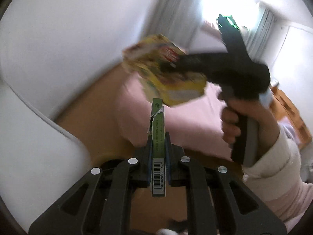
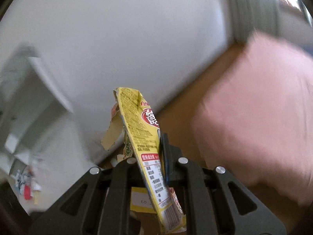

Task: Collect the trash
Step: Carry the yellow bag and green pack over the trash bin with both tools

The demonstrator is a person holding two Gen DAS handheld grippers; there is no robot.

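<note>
My left gripper (image 1: 158, 137) is shut on a flattened green carton (image 1: 157, 137) with a barcode, held edge-on between the pads. In the left wrist view the right gripper (image 1: 170, 64) shows ahead and to the right, blurred, gripped by a person's hand (image 1: 232, 125), and shut on a torn yellow snack box (image 1: 166, 72). In the right wrist view that yellow snack box (image 2: 144, 137) stands upright between the pads of my right gripper (image 2: 156, 148), with its torn flap hanging to the left.
A pink bedcover (image 1: 176, 121) (image 2: 254, 117) on a wooden bed frame (image 2: 182, 121) lies below both grippers, against a white wall (image 2: 117, 39). Curtains and a bright window (image 1: 215, 0) are at the back. A heap of litter (image 2: 25, 180) lies low at the left.
</note>
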